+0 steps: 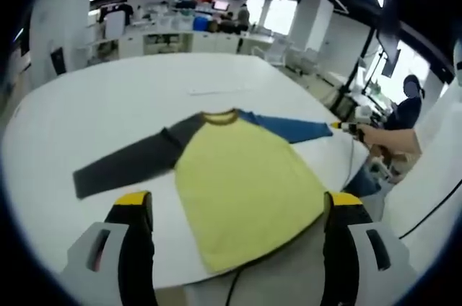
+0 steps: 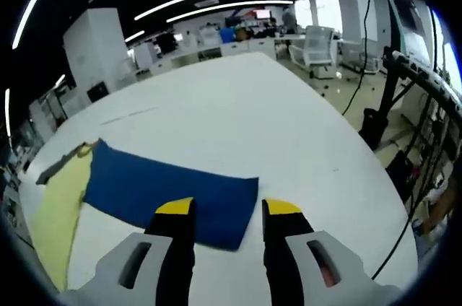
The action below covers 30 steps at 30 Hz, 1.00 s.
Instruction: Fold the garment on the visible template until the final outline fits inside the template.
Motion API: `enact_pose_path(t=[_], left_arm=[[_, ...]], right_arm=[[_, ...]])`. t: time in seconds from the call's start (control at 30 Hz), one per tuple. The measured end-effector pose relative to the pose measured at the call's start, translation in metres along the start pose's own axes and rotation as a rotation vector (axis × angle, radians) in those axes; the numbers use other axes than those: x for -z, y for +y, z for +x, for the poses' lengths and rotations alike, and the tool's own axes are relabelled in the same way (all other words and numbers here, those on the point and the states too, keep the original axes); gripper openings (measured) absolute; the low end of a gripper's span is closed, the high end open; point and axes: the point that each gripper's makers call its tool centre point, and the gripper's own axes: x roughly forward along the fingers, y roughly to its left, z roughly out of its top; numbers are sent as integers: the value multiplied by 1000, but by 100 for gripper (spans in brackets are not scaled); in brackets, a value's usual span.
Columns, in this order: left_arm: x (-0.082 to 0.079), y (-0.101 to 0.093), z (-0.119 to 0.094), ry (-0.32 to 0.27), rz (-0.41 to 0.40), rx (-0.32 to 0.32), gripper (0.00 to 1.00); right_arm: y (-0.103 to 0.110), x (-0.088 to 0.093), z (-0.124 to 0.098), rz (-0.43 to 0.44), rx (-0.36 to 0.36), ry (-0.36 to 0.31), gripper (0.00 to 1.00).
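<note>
office chair point(image 2: 317, 46) (white), seated person point(image 1: 404, 115)

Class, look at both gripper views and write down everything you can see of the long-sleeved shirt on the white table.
The shirt looks like soft knit cloth, lying flat and unfolded on the white table. Its body is pale yellow with a mustard collar band. One sleeve is dark grey, stretched out sideways; the other is blue, also stretched out. In the right gripper view the right gripper hangs open at the blue cuff end, jaws either side of it; whether they touch the cloth cannot be told. The left gripper is open over the hem.
</note>
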Motion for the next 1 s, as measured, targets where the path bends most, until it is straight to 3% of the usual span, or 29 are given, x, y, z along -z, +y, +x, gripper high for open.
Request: enact_pose_path(t=[0.63, 1.0], left_arm=[[1, -2, 17, 30, -16, -1, 94], [2, -1, 22, 51, -14, -5, 94]], right_arm=[[-24, 5, 26, -3, 40, 32, 24], [-24, 5, 37, -26, 44, 46, 18]])
